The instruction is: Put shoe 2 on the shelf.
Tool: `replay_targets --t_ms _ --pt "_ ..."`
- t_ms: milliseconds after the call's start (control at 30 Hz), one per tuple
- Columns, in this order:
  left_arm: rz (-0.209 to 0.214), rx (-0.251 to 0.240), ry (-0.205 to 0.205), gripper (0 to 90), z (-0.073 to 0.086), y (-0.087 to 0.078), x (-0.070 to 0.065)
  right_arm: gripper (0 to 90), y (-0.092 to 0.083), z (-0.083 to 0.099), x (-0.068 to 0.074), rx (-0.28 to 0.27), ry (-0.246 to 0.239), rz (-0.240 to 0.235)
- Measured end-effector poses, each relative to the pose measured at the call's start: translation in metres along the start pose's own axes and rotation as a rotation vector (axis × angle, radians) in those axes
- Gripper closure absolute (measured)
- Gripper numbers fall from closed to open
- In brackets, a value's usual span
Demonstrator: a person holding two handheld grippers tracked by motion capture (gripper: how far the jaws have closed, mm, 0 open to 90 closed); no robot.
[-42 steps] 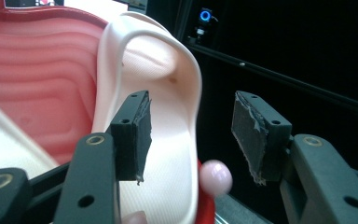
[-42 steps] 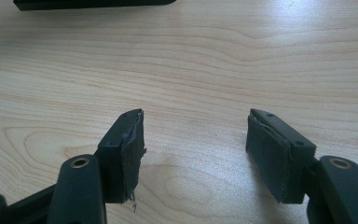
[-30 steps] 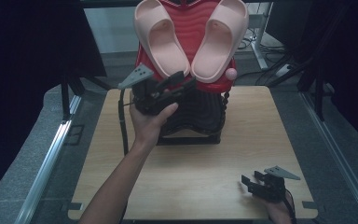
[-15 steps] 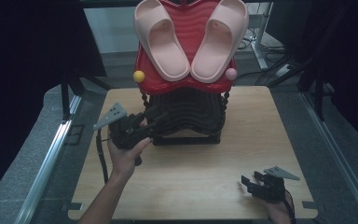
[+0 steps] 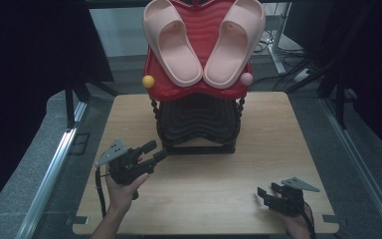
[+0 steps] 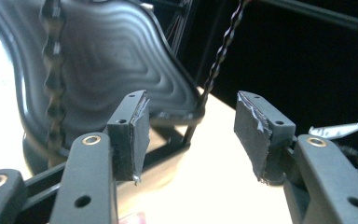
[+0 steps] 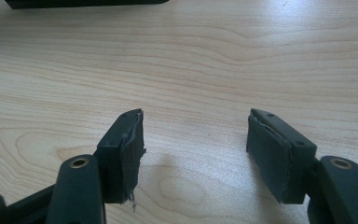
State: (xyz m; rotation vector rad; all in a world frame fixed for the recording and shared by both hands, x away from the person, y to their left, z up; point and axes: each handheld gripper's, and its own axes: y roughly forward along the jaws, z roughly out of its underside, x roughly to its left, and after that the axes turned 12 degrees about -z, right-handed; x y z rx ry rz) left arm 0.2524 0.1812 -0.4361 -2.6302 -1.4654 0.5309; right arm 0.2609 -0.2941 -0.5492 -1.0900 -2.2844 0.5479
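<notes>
My left gripper (image 5: 155, 152) sits in my left hand (image 5: 122, 191) low over the table (image 5: 278, 129), at about eight o'clock on the board in the high view. Its jaws stand apart with nothing between them, and they have just been opening a little further. They point toward two o'clock, at the near left corner of the shoe rack (image 5: 197, 124). In the left gripper view the gripper (image 6: 189, 135) looks along its torn pads (image 6: 140, 135) straight at the rack's black wavy lower shelf (image 6: 102, 60) and the twisted black post (image 6: 221, 51) beside it; the jaws are near the shelf but not touching it.

My right gripper (image 5: 267, 193) rests at about five o'clock, near the front edge of the table, well apart from the rack. Its jaws are also apart and empty; in the right gripper view the gripper (image 7: 196, 144) has only bare wood grain between its pads.

Farther out, at twelve o'clock, the rack stands at the back middle of the table. Its red top shelf (image 5: 197, 30) tilts toward me and carries two pink slippers (image 5: 171, 40) side by side, toes nearly meeting at the lower edge. A yellow knob (image 5: 148, 81) caps the left post and a pink knob (image 5: 246, 78) the right.
</notes>
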Motion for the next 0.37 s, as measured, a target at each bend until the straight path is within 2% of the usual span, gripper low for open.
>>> replay_targets --t_ms 167,367 --pt "-0.011 0.049 0.016 44.9 0.02 0.001 0.003 36.7 0.0 -0.001 0.0 0.002 -0.002 0.001" --pt "-0.017 0.07 0.024 44.9 0.025 0.002 0.005 36.1 0.001 -0.001 0.0 -0.001 -0.006 0.004"
